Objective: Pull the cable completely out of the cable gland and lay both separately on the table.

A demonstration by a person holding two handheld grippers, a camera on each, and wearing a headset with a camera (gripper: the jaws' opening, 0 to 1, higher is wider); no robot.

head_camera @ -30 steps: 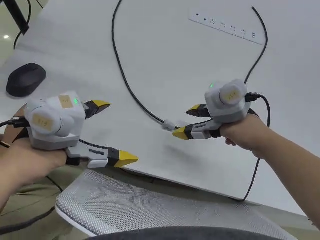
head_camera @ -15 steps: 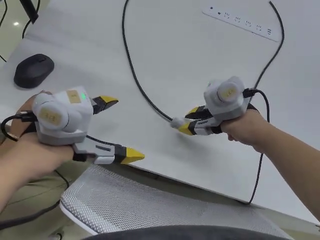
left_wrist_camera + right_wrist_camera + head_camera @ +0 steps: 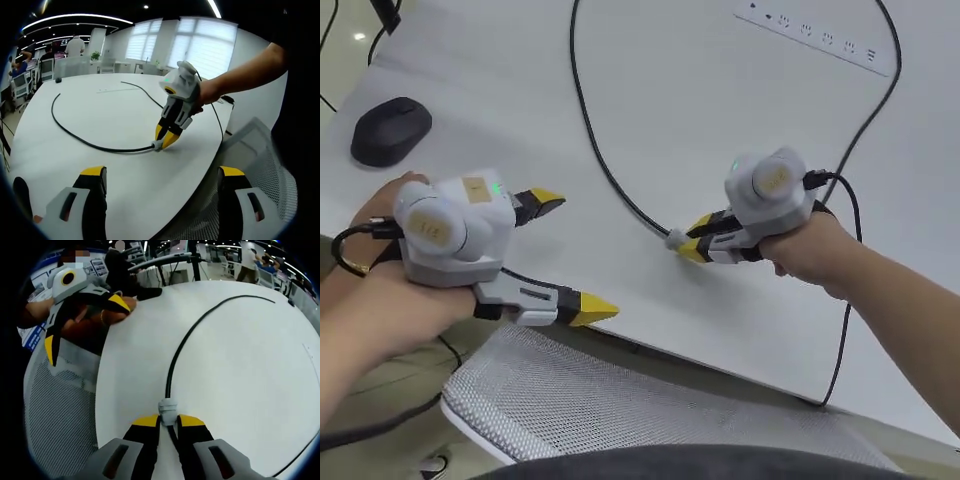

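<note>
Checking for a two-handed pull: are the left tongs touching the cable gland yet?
Apart. The head view shows the left tongs open, bare table between them and the cable gland.

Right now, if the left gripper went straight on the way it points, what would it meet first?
Most likely the right gripper, whose jaws close on the cable gland on the table; depth is unclear.

**Materials and surface finishes at the bench**

The table [image 3: 720, 100] has a smooth, matt white top. The cable [image 3: 595, 160] has a smooth black sheath, and the cable gland [image 3: 673, 240] is pale plastic. The left gripper [image 3: 575, 255] and right gripper [image 3: 690, 238] wear smooth grey plastic shells. The chair [image 3: 570, 400] is grey mesh, the mouse [image 3: 390, 130] matt black.
</note>
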